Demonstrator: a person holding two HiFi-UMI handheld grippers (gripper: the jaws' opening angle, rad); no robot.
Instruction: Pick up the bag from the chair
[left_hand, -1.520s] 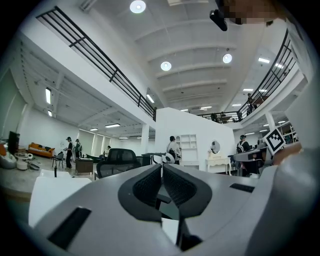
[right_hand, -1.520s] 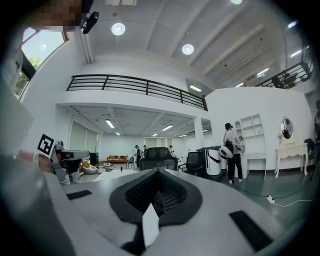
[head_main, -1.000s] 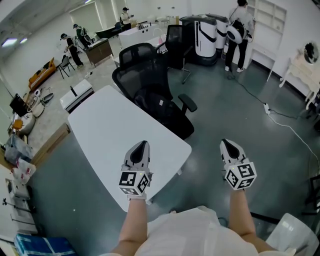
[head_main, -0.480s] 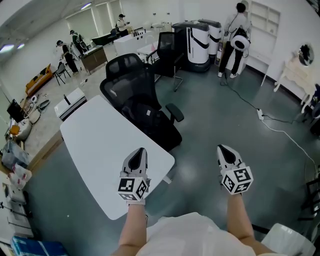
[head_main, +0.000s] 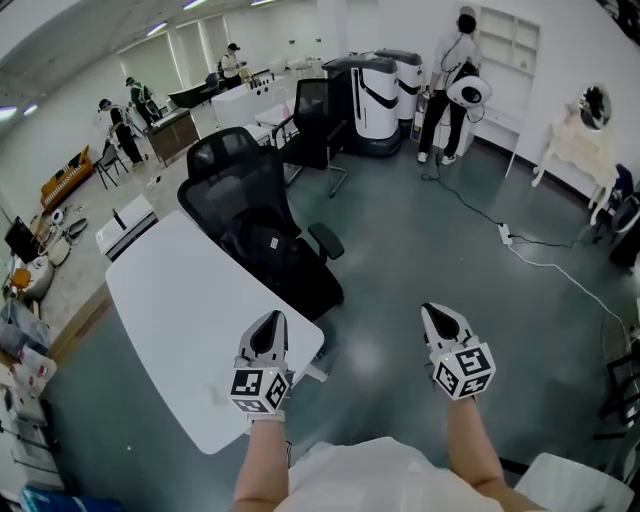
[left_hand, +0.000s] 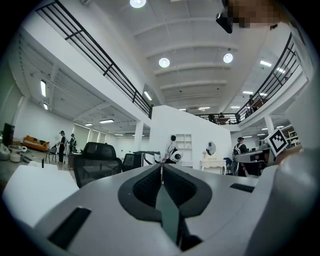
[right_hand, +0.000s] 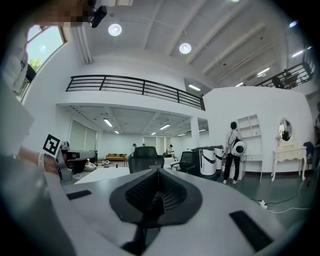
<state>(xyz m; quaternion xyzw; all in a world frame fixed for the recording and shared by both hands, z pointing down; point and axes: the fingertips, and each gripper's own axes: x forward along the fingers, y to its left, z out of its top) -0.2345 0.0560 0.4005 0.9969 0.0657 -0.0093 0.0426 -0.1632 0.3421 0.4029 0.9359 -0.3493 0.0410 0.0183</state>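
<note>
A black bag (head_main: 268, 250) with a small white label lies on the seat of a black mesh office chair (head_main: 232, 175), pushed against the far side of a white table (head_main: 170, 310). My left gripper (head_main: 269, 322) is shut and empty, hovering over the table's near corner, short of the chair. My right gripper (head_main: 436, 314) is shut and empty too, held over the bare grey floor to the right of the chair. In the left gripper view the jaws (left_hand: 161, 168) meet in a closed line, with the chair (left_hand: 97, 161) beyond them at the left. The right gripper (right_hand: 157, 173) points level into the room.
A second black chair (head_main: 310, 115) and tall white-and-black machines (head_main: 375, 85) stand behind. A person (head_main: 452, 85) stands by white shelves at the back right. A cable and power strip (head_main: 505, 235) lie on the floor. More people and desks are at the far left.
The chair, bag and table have slid left in the head view and more floor shows at the right. Both grippers shifted slightly left and down and stay shut.
</note>
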